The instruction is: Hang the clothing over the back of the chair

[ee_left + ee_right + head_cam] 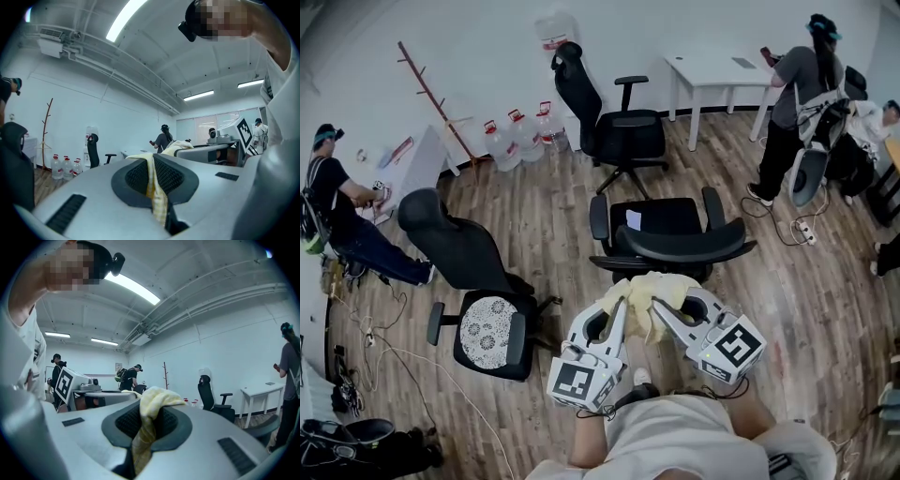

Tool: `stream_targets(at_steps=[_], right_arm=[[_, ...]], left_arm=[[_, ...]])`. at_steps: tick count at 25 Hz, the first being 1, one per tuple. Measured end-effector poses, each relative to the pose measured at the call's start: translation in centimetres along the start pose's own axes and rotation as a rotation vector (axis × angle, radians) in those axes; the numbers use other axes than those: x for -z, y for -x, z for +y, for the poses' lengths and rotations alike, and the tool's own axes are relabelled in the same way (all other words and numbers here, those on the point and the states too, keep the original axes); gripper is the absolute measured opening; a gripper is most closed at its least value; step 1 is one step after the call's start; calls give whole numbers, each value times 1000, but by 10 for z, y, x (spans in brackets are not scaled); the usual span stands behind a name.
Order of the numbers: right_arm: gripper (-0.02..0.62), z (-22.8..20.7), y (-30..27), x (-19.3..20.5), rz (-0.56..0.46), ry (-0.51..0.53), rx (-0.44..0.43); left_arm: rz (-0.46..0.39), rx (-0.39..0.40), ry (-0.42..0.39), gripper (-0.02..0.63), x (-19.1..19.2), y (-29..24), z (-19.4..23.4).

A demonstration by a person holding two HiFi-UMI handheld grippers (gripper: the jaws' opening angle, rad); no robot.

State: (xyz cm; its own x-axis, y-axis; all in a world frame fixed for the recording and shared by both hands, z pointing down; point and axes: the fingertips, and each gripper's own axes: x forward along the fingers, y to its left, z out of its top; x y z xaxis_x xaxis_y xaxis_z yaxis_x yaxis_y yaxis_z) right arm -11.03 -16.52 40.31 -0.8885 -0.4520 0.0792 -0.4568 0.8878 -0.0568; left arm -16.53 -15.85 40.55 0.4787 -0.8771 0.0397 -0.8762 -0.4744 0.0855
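A pale yellow garment (649,296) hangs bunched between my two grippers, just in front of the backrest of a black office chair (667,242). My left gripper (622,307) is shut on the garment's left edge; in the left gripper view the yellow cloth (153,185) is pinched between the jaws. My right gripper (660,309) is shut on the other edge, and the cloth (148,420) bulges out over its jaws in the right gripper view. Both grippers point level toward the chair, whose backrest top (680,249) lies just beyond the cloth.
A second black chair with a patterned seat cushion (490,323) stands at the left. A third chair (609,122) is further back, near water jugs (520,138) and a coat rack (436,103). A white table (717,70) is at the back right. People stand at left and right; cables lie on the floor.
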Motion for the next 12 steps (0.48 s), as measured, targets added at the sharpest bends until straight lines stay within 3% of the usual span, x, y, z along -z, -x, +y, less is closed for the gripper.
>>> stream_targets(at_steps=[12], right_arm=[[46,10,-60,-21,-13,54,-78]], left_arm=[[-36,-64,-27,25,-19,17,53]])
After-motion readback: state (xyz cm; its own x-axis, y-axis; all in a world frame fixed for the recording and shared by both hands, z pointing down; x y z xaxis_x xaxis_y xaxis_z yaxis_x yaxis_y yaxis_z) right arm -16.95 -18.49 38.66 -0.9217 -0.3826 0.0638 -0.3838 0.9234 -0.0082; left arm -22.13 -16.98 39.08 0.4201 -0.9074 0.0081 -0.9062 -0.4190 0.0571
